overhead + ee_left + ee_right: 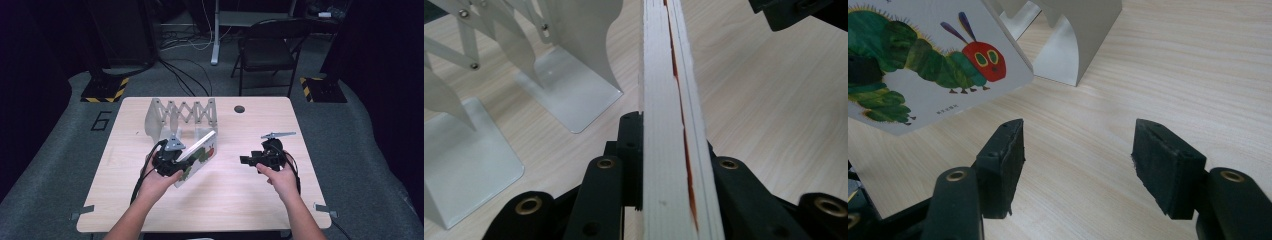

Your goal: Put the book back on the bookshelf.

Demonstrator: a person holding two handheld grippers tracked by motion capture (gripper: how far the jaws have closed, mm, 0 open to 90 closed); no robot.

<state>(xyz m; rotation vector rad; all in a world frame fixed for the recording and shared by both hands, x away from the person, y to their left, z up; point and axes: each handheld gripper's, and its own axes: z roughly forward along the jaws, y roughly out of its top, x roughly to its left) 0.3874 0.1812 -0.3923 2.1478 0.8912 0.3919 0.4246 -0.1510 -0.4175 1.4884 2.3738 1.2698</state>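
The left claw (175,159) is clenched on a book (200,156), gripping it by the edge with its pages squeezed between the jaws; the book is tilted above the surface (230,200), its caterpillar cover (933,60) facing right. The right claw (250,160) is released, nothing between its jaws, well apart from the book and pointing toward it. Just behind the book stands a white rack (182,117), on the surface's far half.

Bare table (235,195) front & right is free; white rack (182,116) blocks behind the book (199,156).
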